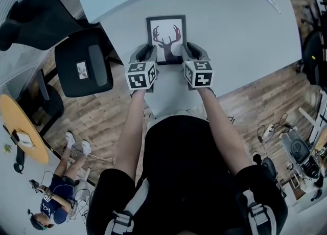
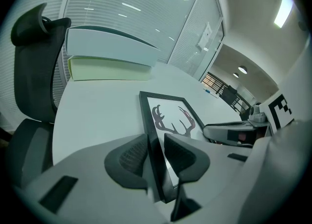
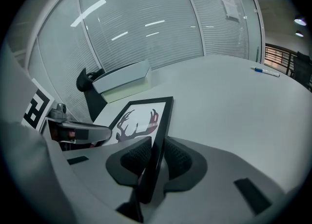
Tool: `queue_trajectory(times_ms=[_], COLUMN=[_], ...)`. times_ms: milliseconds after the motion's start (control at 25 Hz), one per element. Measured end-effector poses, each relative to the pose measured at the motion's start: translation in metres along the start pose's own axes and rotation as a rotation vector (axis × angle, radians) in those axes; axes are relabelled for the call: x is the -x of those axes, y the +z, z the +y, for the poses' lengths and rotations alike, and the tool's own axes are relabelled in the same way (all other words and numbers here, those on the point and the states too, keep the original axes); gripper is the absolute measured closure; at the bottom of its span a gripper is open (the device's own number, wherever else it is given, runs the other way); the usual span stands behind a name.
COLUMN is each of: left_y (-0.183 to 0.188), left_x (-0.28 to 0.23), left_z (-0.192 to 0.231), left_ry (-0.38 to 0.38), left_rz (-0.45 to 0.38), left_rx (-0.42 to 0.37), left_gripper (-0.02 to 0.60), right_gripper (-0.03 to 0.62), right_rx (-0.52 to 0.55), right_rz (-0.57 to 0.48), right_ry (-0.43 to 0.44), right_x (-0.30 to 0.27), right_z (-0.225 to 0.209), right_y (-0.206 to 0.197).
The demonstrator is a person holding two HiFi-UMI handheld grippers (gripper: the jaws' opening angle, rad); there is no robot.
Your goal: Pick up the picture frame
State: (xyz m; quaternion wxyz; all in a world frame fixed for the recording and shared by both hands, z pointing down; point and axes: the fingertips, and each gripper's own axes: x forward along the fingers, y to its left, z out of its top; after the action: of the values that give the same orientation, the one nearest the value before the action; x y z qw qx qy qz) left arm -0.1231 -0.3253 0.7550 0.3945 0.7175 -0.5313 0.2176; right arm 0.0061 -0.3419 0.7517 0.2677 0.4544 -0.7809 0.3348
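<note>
Head view: the deer-antler picture frame (image 1: 166, 37) is lying on the white table (image 1: 230, 24), between both grippers. The left gripper (image 2: 156, 152) is pinching the frame's left rail between narrowly parted fingers. The right gripper (image 3: 157, 157) is pinching the right rail likewise.

**Flat light, hard fisheye bend**

Bright and even up top: a white ceiling strip light (image 2: 282, 13) glows in the left gripper view, and glare streaks cross the ribbed glass partition wall (image 3: 146, 28). The pale grey desk (image 1: 230, 24) carries only faint shadows. The black-rimmed picture frame (image 2: 170, 118) reads crisp; edges bow, corners fall black.
</note>
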Motion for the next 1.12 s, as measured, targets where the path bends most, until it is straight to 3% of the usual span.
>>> queue_trajectory(times_ms=[360,680,1120], left_y=[0.0,0.009,0.057], left_x=[0.004,0.022,0.087], left_z=[0.002,-0.009,-0.052], left_ry=[-0.007,-0.017,-0.045], left_rz=[0.006,-0.039,-0.2], left_rx=[0.016,0.012,-0.059], left_gripper=[0.485,0.486,0.486], right_gripper=[0.505,0.507,0.505], right_rx=[-0.016,-0.008,0.058], right_rz=[0.002,-0.035,-0.219], right_ry=[0.0,0.009,0.002], right_x=[0.001,0.021,0.101], right_z=[0.0,0.005,0.024], right_y=[0.002,0.014,0.063])
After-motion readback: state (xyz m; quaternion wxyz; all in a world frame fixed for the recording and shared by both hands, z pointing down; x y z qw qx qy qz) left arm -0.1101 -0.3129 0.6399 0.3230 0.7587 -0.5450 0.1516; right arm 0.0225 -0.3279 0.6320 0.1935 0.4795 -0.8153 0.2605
